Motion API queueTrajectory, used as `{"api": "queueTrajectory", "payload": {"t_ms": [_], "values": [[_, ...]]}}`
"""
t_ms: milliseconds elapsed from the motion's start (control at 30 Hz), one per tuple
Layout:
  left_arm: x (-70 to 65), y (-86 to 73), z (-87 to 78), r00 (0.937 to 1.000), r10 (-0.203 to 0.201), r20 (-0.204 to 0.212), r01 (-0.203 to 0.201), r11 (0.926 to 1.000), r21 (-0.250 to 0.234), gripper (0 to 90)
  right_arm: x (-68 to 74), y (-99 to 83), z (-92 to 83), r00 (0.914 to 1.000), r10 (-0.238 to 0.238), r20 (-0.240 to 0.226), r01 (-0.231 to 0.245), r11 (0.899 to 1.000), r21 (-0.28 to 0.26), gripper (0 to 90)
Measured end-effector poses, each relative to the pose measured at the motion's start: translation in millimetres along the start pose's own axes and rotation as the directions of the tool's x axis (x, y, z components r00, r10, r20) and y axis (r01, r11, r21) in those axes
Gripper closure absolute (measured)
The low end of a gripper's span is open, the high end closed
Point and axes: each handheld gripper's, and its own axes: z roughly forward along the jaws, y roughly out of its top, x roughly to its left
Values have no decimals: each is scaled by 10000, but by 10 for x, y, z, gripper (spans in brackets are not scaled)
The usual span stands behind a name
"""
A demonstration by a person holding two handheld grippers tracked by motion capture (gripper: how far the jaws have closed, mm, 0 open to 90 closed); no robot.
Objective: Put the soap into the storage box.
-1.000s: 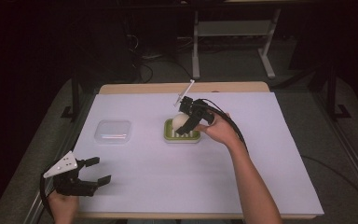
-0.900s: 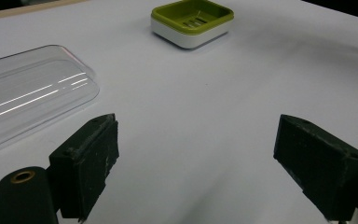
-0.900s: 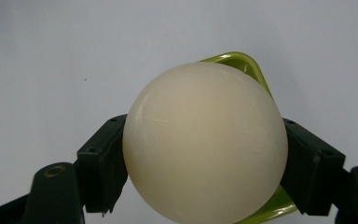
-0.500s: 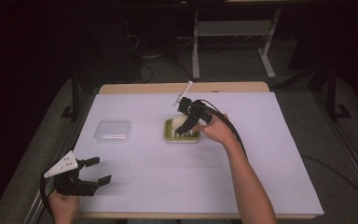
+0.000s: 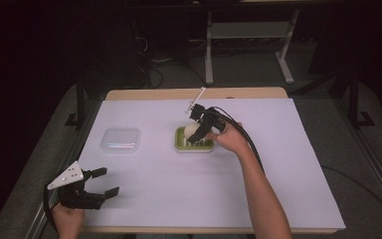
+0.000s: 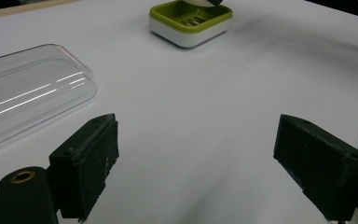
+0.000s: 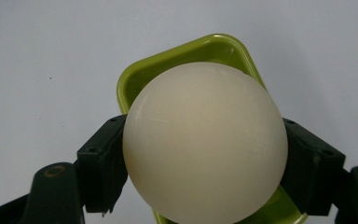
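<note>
Ball [image 7: 205,144], cream and round, clamped between the jaws of the right gripper [image 5: 197,137] and carried just above the green dish [image 5: 179,145], not yet resting in it as far as could be told. Compared with a second earlier, drifted only slightly over the dish and kept at much the same height; judged as the last hover before setting down, with the lowering and the release yet to be done. Seen along the right gripper's own jaws, sat squarely over the dish's hollow, with a strip of green rim [image 7: 186,51] clear beyond it, so little sideways correction needed. Left gripper [image 5: 107,182] parked near the front left corner of the white sheet [image 5: 179,199], jaws spread wide with nothing between them, unmoved over that second. Clear lid [image 5: 121,140] left lying flat to the left of the dish, apart from it and well out of the ball's path. Plenty of bare sheet around the dish on every side; table edges far from the working spot, the nearest being the far edge behind the right gripper.
</note>
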Motion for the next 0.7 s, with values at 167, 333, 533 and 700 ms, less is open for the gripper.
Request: {"api": "queueTrajectory", "payload": {"t_ms": [167,333,533,700], "values": [[-1,1,-2,10000,-11,-6,11,10000,-48,132,-21,-12,33,9999,117,-28,-116,9998,137,240],[2,0,-6,10000,5,-17,-6,10000,-42,132,-40,-19,65,9998,202,-14,-202,9995,231,240],[1,0,-1,10000,-4,28,4,10000,8,132,-51,-32,114,9997,241,-51,-239,9989,397,240],[-4,3,-2,10000,18,39,-17,10000,-64,132,-50,-33,141,9996,251,-109,-246,9987,440,240]]}}
